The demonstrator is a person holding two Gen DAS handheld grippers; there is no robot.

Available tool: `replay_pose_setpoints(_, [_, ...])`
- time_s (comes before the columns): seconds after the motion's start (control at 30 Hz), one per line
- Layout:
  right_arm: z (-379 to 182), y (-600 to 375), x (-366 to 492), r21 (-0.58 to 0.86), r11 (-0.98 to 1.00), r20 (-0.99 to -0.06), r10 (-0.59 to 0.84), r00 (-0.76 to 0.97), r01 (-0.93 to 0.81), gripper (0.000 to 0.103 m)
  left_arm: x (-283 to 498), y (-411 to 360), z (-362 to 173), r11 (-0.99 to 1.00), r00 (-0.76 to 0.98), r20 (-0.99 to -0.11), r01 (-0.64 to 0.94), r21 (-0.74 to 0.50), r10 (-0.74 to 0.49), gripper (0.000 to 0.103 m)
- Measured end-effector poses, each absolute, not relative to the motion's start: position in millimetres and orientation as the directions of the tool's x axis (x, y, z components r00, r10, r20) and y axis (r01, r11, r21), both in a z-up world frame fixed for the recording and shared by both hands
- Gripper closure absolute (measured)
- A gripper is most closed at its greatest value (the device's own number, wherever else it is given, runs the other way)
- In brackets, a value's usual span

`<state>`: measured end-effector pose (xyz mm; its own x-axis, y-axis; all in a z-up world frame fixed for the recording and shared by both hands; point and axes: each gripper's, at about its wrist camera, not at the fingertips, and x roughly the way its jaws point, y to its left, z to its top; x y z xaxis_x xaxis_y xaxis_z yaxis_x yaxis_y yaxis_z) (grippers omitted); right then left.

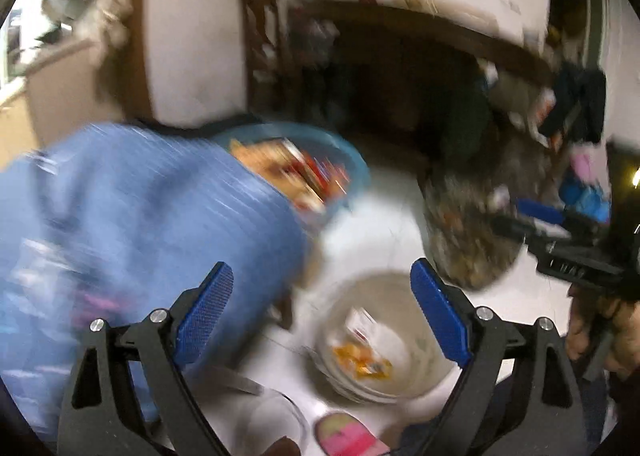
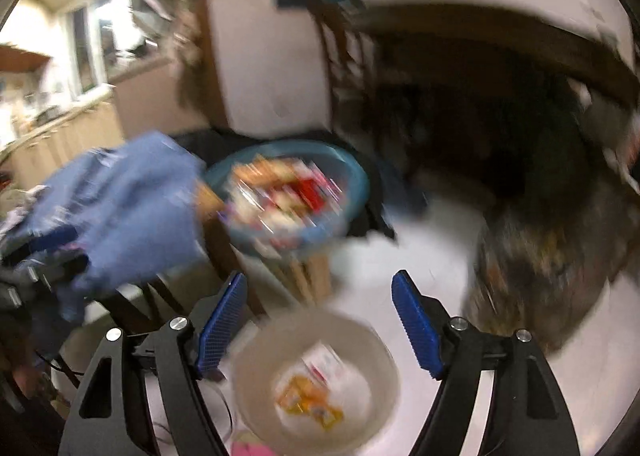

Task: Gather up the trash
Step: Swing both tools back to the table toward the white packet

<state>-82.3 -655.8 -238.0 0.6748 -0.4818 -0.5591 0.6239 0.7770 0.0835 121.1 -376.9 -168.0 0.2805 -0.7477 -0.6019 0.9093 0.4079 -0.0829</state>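
Everything is motion-blurred. A pale round bin (image 1: 420,360) sits on the white floor below my left gripper (image 1: 322,296), with orange and white wrappers (image 1: 362,360) inside. The left jaws stand wide open with nothing between them. My right gripper (image 2: 320,320) hangs above the same bin (image 2: 256,360) and its wrappers (image 2: 308,404), open and holding nothing. It also shows at the right edge of the left wrist view, the right gripper (image 1: 520,216) held by a hand (image 1: 600,332). A blue basin (image 1: 354,162) (image 2: 358,176) full of colourful wrappers stands further back.
A large blue cloth or bag (image 1: 140,216) (image 2: 120,208) fills the left side. A dark patterned heap (image 1: 468,224) (image 2: 540,264) lies right of the bin. A pink slipper (image 1: 348,436) is near the bottom edge. Dark wooden furniture (image 2: 480,116) stands behind against a white wall.
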Motion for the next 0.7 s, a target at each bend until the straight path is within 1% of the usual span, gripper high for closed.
replay_pose_setpoints(0.07, [-216,-639,-66,0.077,0.822,-0.51,-0.454,0.731,0.564,0.024,140,-340,-135,0.465,0.349,-0.55,0.882,-0.082,-0.759,0.016])
replay_pose_setpoints(0.13, [-194,-616,-43,0.076,0.875,-0.467,-0.392,0.793,0.477,0.018,164,-297,-104,0.532,0.421,-0.509,0.843,-0.087,-0.751,0.016])
replay_pose_setpoints(0.2, [-182,-596,-20,0.069,0.914,-0.457,-0.328,0.827,0.4,0.017,188,-255,-83,0.599,0.494,-0.476,0.796,-0.089,-0.727,0.016])
replay_pose_setpoints(0.27, [-171,-571,8,0.06,0.95,-0.455,-0.248,0.855,0.307,0.016,216,-212,-70,0.679,0.578,-0.473,0.732,-0.059,-0.665,0.016])
replay_pose_setpoints(0.4, [-156,-519,60,0.059,0.988,-0.469,-0.101,0.878,0.145,0.016,272,-132,-68,0.772,0.631,-0.527,0.631,-0.078,-0.569,0.012])
replay_pose_setpoints(0.5, [-147,-478,100,0.067,0.997,-0.484,0.01,0.875,0.026,0.016,322,-73,-79,0.826,0.639,-0.599,0.559,-0.069,-0.482,0.011])
replay_pose_setpoints(0.57, [-142,-454,120,0.075,0.997,-0.487,0.058,0.872,-0.025,0.016,348,-48,-88,0.857,0.649,-0.634,0.514,-0.041,-0.421,0.011])
replay_pose_setpoints(0.63, [-139,-433,141,0.084,0.994,-0.492,0.097,0.865,-0.064,0.016,382,-24,-102,0.866,0.615,-0.69,0.498,-0.036,-0.382,0.011])
replay_pose_setpoints(0.7, [-138,-414,159,0.085,0.992,-0.498,0.125,0.858,-0.095,0.016,406,-15,-117,0.87,0.588,-0.74,0.493,0.006,-0.328,0.011])
